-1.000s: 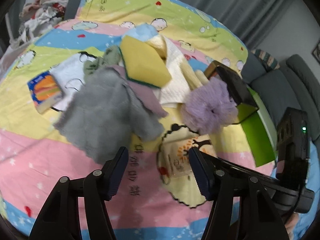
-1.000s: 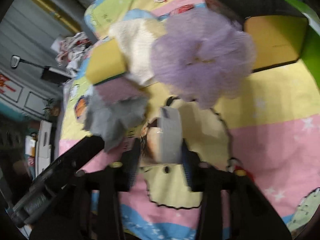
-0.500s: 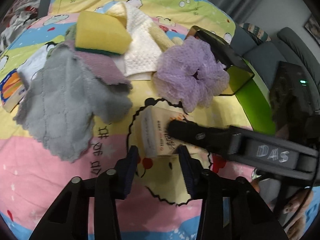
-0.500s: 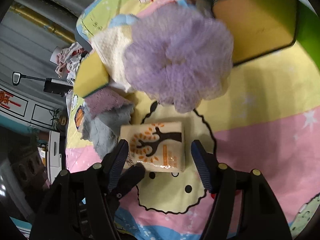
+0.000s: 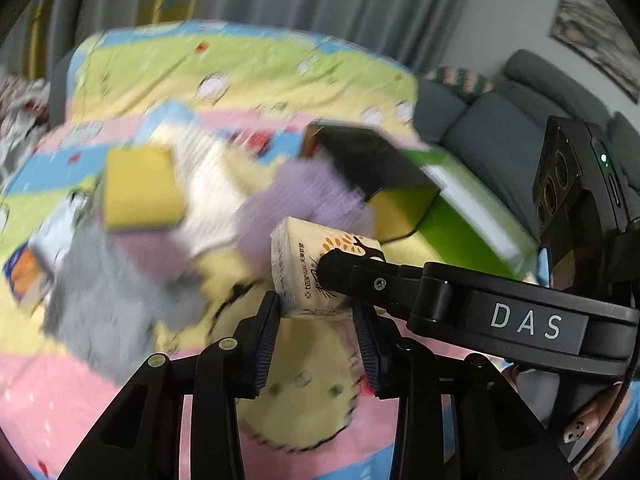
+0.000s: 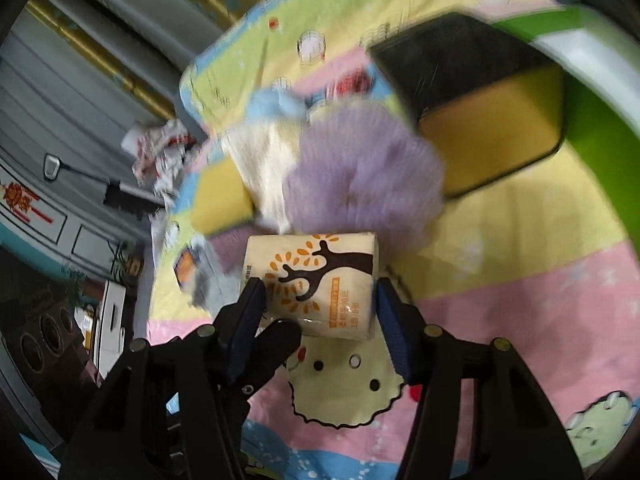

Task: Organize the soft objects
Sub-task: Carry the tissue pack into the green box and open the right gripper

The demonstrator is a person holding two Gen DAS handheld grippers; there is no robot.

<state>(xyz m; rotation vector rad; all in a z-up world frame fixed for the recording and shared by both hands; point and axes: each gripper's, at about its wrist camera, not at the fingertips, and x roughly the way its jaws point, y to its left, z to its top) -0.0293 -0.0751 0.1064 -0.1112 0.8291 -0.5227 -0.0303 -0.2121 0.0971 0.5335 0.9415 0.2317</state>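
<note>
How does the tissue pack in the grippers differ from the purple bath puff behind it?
The tissue pack is a flat-sided, cream block printed with a dark tree; the purple bath puff is a round, ruffled ball with no print. The pack is clamped between both grippers' jaws, clear of the blanket; the puff lies ungripped beside the box. Both are soft.

Both tongs (image 5: 316, 336) clamp the tissue pack (image 5: 308, 268).

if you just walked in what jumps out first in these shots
The cream tissue pack with a brown tree print, lifted above the cartoon blanket and gripped by both grippers at once: the left gripper from below, the right gripper across its sides. Just behind it sits a purple bath pouf, with a black-and-yellow box open beside it.
</note>
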